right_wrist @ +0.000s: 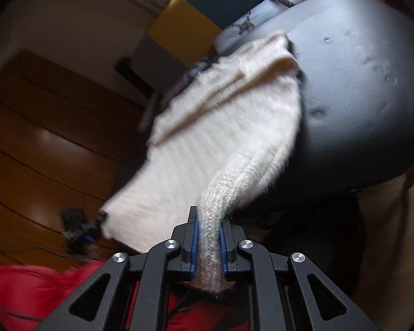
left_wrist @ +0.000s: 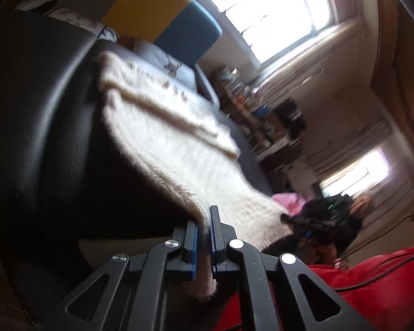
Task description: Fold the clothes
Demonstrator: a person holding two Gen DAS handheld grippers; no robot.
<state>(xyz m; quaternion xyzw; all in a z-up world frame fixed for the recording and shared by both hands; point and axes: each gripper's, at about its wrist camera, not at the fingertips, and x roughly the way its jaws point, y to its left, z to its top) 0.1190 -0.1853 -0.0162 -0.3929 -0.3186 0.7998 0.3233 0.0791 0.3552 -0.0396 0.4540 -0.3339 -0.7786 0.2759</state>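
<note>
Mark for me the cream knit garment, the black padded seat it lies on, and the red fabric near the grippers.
cream knit garment (right_wrist: 220, 143), right wrist view, on its flat middle panel.
black padded seat (right_wrist: 358, 82), right wrist view, on the bare leather surface.
red fabric (left_wrist: 372, 284), left wrist view, on its lower right expanse.

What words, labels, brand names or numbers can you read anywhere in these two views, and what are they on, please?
None can be read.
The cream knitted garment, the black seat and both grippers show no lettering.
The cluttered shelves by the window are too blurred to read.
The pale cushion bears a small print, a picture rather than text.
</note>
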